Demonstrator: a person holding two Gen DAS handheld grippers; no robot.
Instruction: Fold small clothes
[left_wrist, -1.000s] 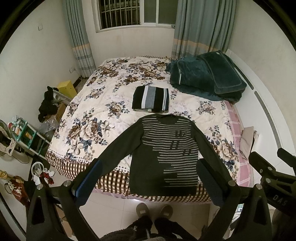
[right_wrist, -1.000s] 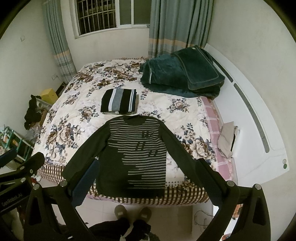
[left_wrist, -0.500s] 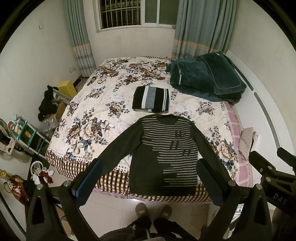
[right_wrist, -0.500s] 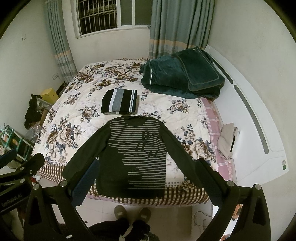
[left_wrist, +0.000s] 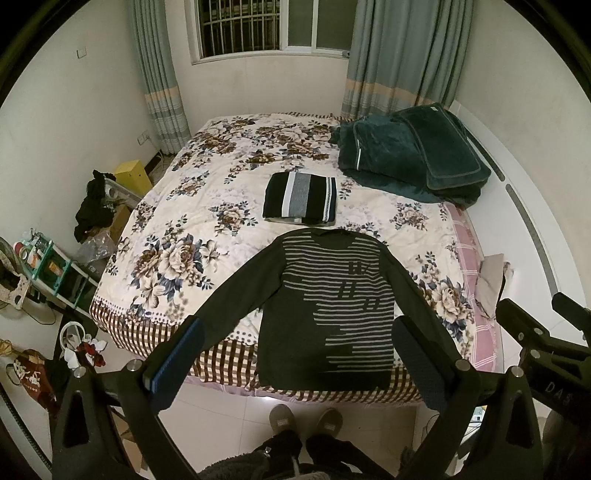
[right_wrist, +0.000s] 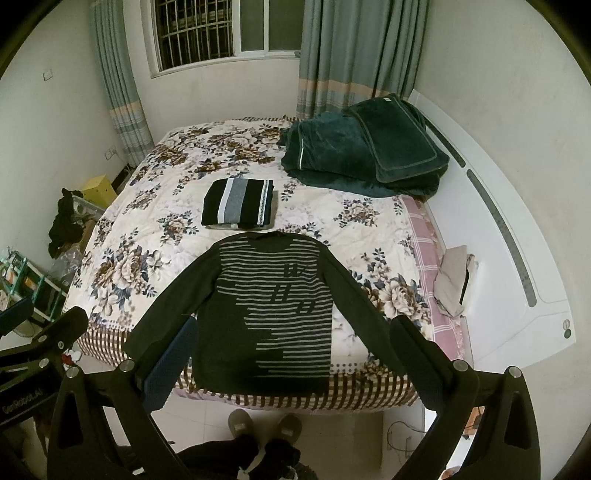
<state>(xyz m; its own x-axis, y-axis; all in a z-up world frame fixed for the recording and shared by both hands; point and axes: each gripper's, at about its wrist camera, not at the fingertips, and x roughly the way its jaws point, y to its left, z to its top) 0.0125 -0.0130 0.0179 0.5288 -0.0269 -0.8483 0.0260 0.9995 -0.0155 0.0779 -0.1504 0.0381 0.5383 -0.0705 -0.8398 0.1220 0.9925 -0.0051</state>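
We hold the left hand-held gripper (left_wrist: 295, 354) and the right hand-held gripper (right_wrist: 291, 354) spread wide and empty, both raised well short of the bed (left_wrist: 177, 229). Just ahead of them, between the spread fingers in either view, the dark striped sweater (left_wrist: 325, 306) lies flat and face up at the near edge of the bed, sleeves angled out and down, hem overhanging the checked border. We judge it a soft, light knit that will sag and drag on the quilt, so a cuff or a shoulder seam looks like the best place to pinch. Beyond its collar sits an already folded striped garment (left_wrist: 301, 199), and farther off to the right a heap of teal blankets (left_wrist: 410, 151). Both cuffs are hidden behind the gripper fingers, and the lettering on the chest is too blurred to read
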